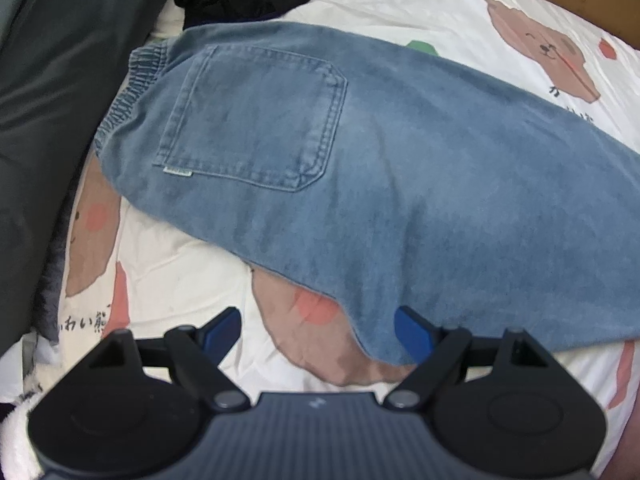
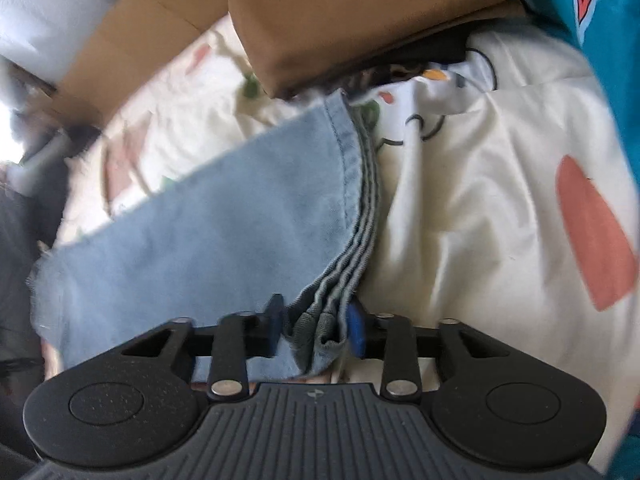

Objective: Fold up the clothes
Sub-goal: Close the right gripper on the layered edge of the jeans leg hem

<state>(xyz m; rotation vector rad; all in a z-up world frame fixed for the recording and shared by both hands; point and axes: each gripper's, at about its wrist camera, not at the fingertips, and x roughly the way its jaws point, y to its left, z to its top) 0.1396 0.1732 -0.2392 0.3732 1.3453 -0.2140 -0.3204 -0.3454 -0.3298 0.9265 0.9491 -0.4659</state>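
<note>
Denim shorts (image 1: pixel 360 168) spread flat on cartoon-bear bedsheet (image 1: pixel 500 20), back pocket (image 1: pixel 252 120) up, elastic waistband (image 1: pixel 128 92) toward dark grey fabric (image 1: pixel 48 80) at left edge. Left gripper (image 1: pixel 318 332) hovering over near edge of denim, jaws wide apart, nothing between them; one blue pad over cloth, other over bare sheet. Right gripper (image 2: pixel 316 330) clamped on stacked hem layers (image 2: pixel 344 272) of shorts, blue pads pressing bunched corner from both sides, corner looks slightly lifted off sheet. Brown folded garment (image 2: pixel 360 20) and teal garment (image 2: pixel 592 40) just beyond hem end, cardboard (image 2: pixel 132 40) further back. Judged step: picking up hem end to fold across toward waistband. To do well: keep all hem layers pinched together so none slips out, lift only enough to clear surface, carry straight along shorts' length so edges line up. Probably drop left gripper onto near edge or mid-fold line to pin cloth against dragging. Risk: lower layers peeling from grip, skewed fold.
</note>
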